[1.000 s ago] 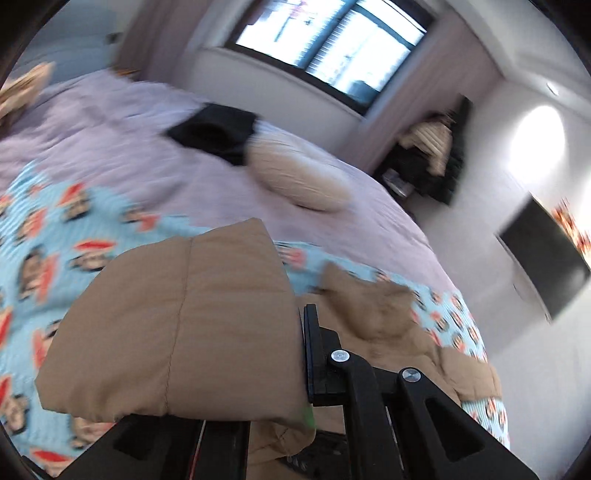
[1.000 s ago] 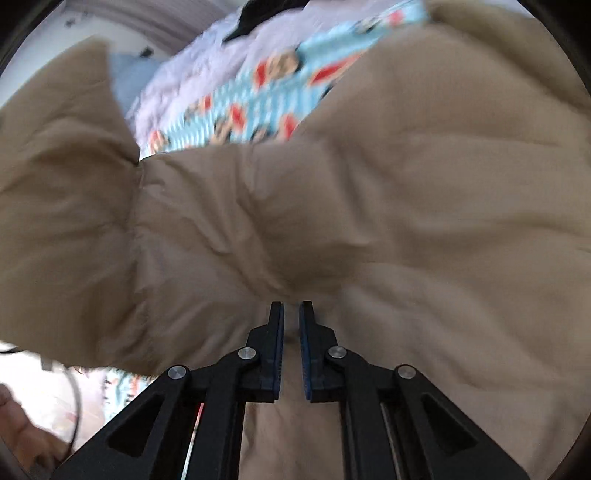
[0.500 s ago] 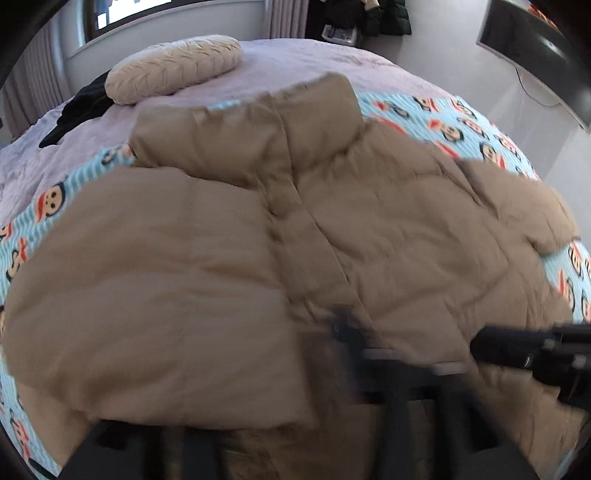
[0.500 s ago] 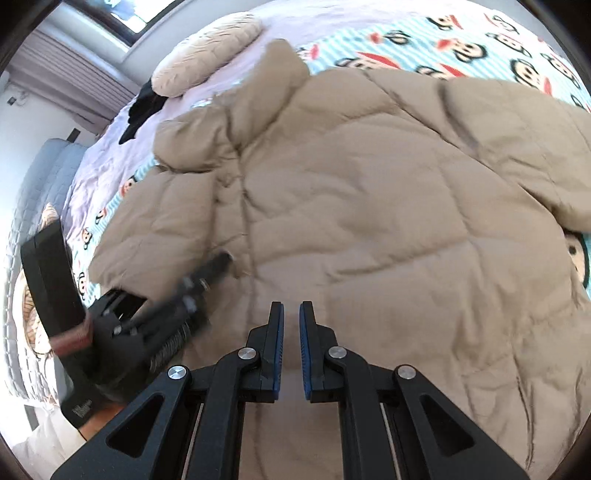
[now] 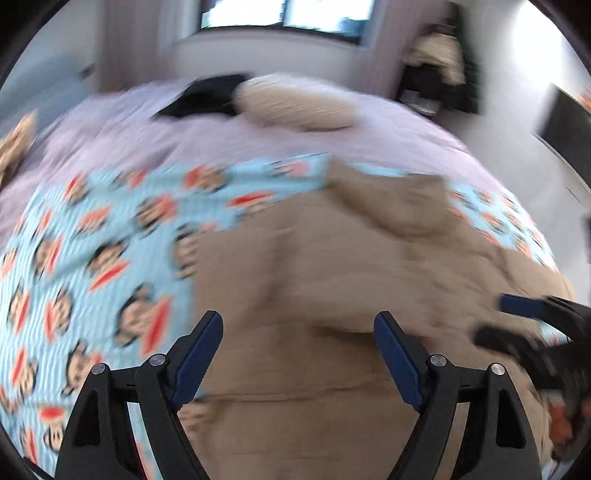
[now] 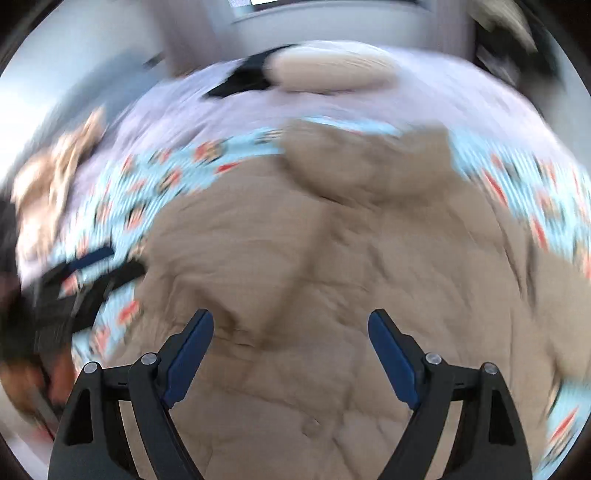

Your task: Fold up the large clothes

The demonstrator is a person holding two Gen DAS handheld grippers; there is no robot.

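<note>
A large tan puffer jacket (image 5: 332, 280) lies spread on a light-blue monkey-print blanket (image 5: 92, 258) on the bed; it also fills the right wrist view (image 6: 332, 266). My left gripper (image 5: 297, 332) is open and empty above the jacket's left part. My right gripper (image 6: 290, 328) is open and empty above the jacket's middle. The right gripper also shows at the right edge of the left wrist view (image 5: 532, 325), and the left gripper at the left edge of the right wrist view (image 6: 92, 269). Both views are blurred by motion.
A beige pillow (image 5: 295, 107) and a black garment (image 5: 203, 99) lie on the lilac bedcover (image 5: 110, 140) at the far side. A window (image 5: 284, 14) is behind the bed. A chair with clothes (image 5: 436, 59) stands at the back right.
Both grippers have opened from shut. The left gripper let go of the jacket's folded part, which now lies flat. Both cameras have tilted up toward the far side of the bed.
</note>
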